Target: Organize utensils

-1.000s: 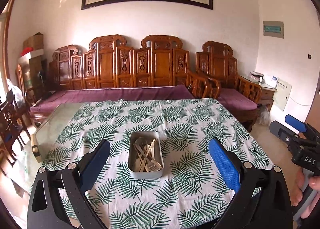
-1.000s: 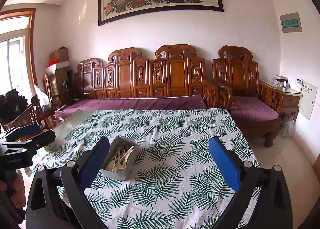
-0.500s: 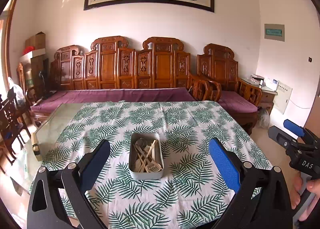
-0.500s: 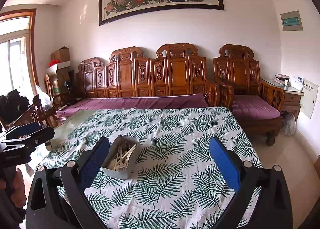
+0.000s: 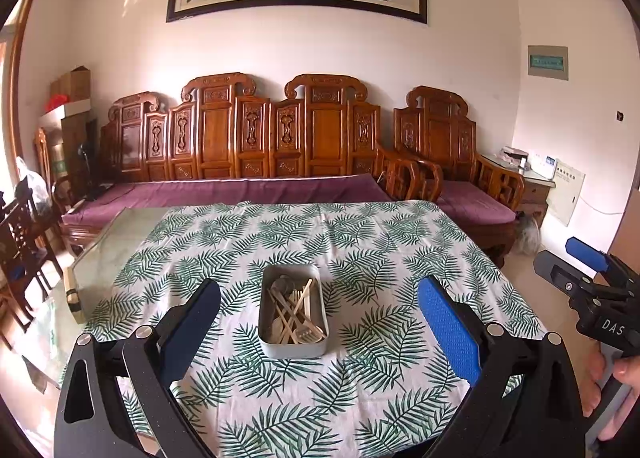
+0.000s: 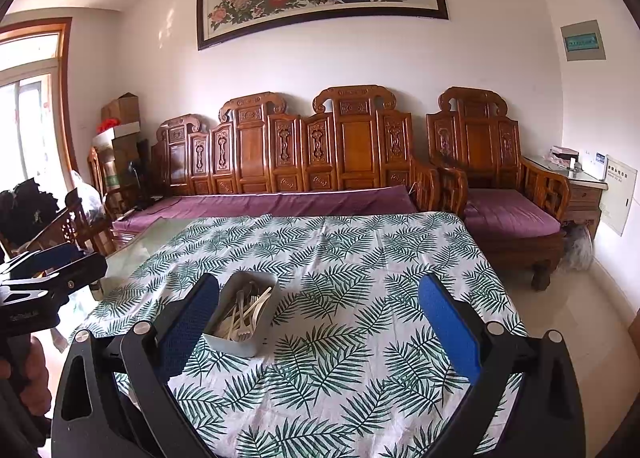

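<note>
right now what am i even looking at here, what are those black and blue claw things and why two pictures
Each picture comes from a camera mounted on a hand-held gripper, looking forward along its two fingers. A person holds one gripper in each hand; there is no robot arm.

In the left wrist view, the black arms with blue pads are the left gripper. It is open and holds nothing. At the right edge you see the right gripper from outside, with a hand on its handle.

The right wrist view shows the right gripper's own fingers, also open and empty, with the left one at the left edge.

On the leaf-print tablecloth stands a metal tray holding a loose pile of utensils: forks and pale sticks. Nothing has been picked up yet.
</note>
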`<state>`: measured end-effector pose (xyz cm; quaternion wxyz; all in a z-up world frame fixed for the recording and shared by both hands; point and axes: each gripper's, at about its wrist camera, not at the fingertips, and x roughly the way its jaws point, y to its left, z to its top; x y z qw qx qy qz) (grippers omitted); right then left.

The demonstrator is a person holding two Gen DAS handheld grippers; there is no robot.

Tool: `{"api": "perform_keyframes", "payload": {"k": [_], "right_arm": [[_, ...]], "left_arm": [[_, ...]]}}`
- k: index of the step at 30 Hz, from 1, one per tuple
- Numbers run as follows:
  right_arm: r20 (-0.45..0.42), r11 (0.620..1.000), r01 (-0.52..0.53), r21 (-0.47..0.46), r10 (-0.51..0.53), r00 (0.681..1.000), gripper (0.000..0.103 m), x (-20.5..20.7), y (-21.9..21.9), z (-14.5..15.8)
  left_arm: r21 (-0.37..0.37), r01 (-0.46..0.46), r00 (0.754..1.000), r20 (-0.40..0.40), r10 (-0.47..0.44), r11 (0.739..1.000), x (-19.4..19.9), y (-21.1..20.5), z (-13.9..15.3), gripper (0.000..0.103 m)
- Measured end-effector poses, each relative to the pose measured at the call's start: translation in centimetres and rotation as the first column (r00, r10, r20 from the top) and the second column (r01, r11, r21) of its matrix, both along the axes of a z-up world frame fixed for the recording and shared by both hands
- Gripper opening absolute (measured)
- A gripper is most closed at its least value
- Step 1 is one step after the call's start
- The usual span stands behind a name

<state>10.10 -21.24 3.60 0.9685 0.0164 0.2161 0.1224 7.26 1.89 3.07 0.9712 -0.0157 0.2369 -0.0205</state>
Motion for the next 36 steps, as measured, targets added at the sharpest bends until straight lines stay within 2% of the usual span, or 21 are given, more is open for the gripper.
{"api": "perform_keyframes", "payload": {"k": [36], "right_arm": [[-0.002,1.000,0.002,0.001,-0.002,1.000,0.100,0.06,0.09,-0.63]], "left_arm": [[0.007,0.008,1.000,0.013,-0.008,1.000,-0.44,-0.30,0.24,0.095]]}}
